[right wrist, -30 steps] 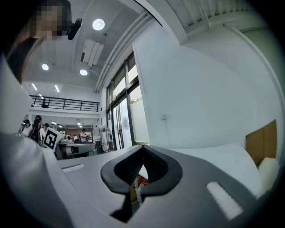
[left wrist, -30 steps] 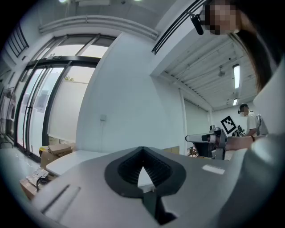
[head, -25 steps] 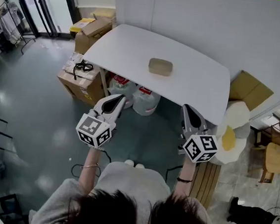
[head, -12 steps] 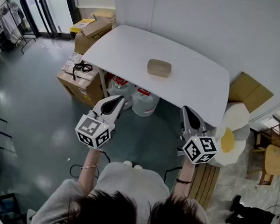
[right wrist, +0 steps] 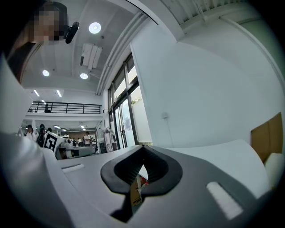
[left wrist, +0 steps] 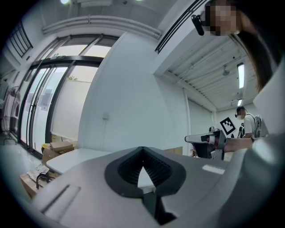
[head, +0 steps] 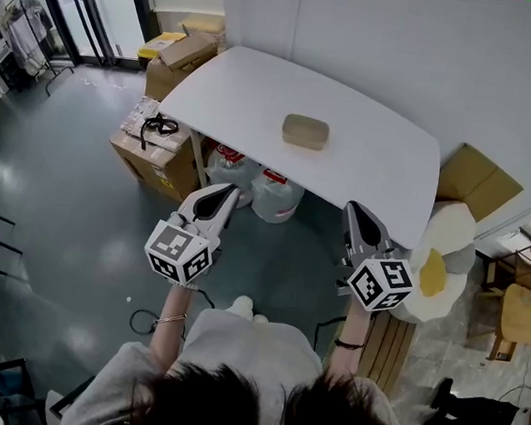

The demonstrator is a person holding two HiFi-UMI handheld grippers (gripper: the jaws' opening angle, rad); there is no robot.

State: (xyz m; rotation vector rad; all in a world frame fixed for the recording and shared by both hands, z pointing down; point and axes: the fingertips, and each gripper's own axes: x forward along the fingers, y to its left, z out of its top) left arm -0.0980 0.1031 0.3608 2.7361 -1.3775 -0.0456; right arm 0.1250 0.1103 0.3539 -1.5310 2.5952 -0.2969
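Observation:
I hold both grippers up in the air, short of a white table. In the head view my left gripper points toward the table's near edge, jaws shut and empty. My right gripper is level with it to the right, also shut and empty. A small tan oblong box lies alone on the tabletop, well beyond both tips. In the left gripper view the left gripper shows its jaw tips meeting, with the table's edge behind. In the right gripper view the right gripper is shut the same way.
Two large water bottles stand under the table. Cardboard boxes with a black cable sit on the floor at its left, more boxes behind. A white-and-yellow egg-shaped cushion, flat cardboard and wooden slats are at the right.
Both grippers keep nearly the same pose, shut throughout. The head view has shifted a little, so the table and box sit slightly lower and further right.

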